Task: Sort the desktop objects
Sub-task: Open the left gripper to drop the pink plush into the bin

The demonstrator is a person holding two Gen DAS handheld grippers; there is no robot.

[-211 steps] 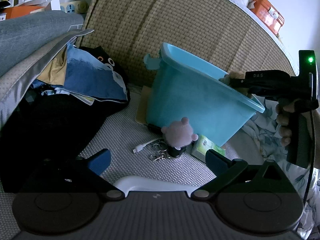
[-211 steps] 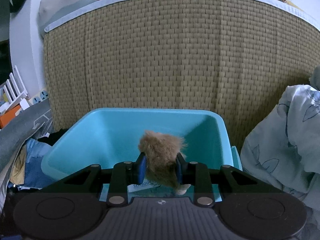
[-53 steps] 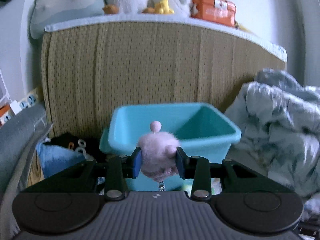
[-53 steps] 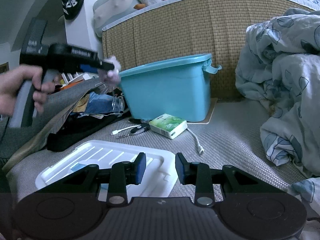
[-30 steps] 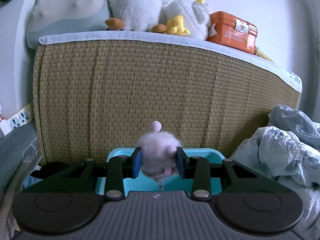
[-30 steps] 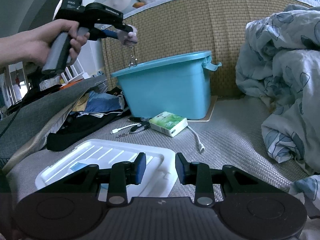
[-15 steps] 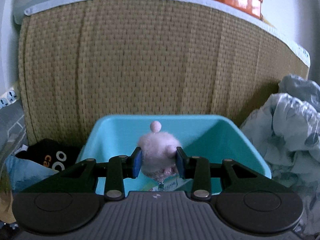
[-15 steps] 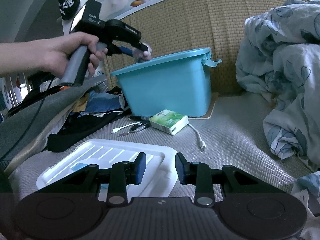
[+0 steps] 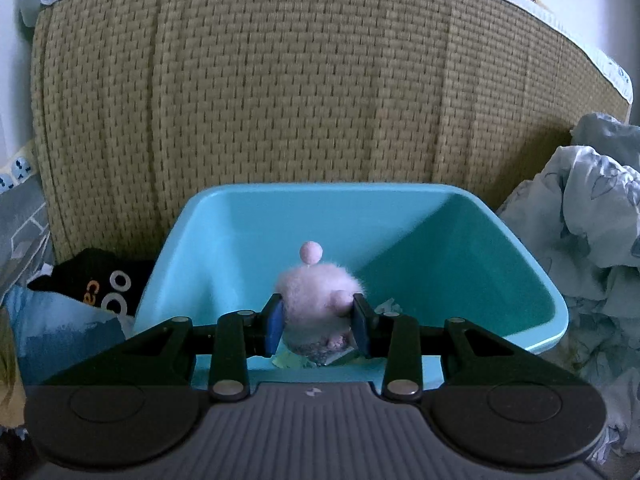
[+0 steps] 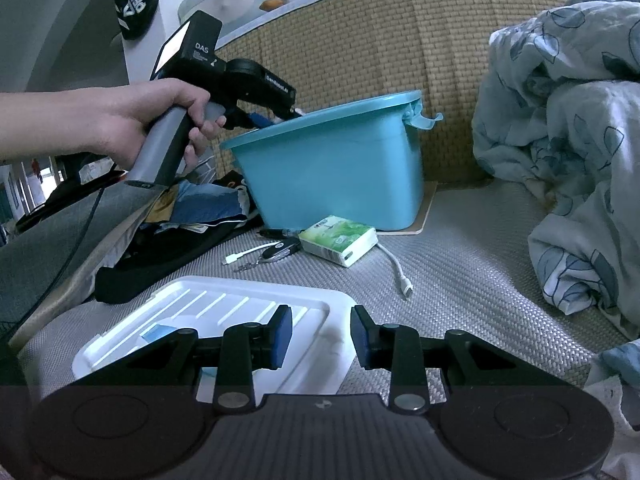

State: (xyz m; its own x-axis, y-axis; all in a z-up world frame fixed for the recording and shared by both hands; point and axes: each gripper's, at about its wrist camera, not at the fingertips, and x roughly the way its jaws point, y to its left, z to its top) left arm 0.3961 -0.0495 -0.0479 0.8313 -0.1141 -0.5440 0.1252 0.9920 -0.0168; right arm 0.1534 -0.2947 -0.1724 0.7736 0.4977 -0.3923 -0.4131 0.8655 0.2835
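While the right gripper [image 10: 321,337] sits idle over the white lid [image 10: 208,320], jaws nearly closed with a gap between the pads and nothing in it, the left gripper [image 9: 318,322] has come down from above the headboard line to the mouth of the bin [image 9: 516,240]. A second ago the wrist view showed mostly wicker headboard [image 9: 300,80] with only a sliver of blue; now the bin interior fills the middle of the view. From the right wrist view, the left gripper's tips [image 10: 280,114] are at or just past the near rim, with the hand [image 10: 148,120] on the grip outside it.

The pads remain clamped on the pink plush charm [image 9: 318,300], which hangs over the bin's inside, above some paper packaging on the floor. Judgement: the carry is done and release is the step in hand; a drop from here should land inside.

Orientation: the charm's long axis runs roughly upright between the pads, small pink bobble [image 9: 311,251] at the top, the darker base end pointing down into the bin. Whether a keyring still hangs beneath it cannot be told.

Tissue pack [image 10: 338,240], cable [image 10: 396,268] and keys [image 10: 280,250] lie unsorted on the mat.
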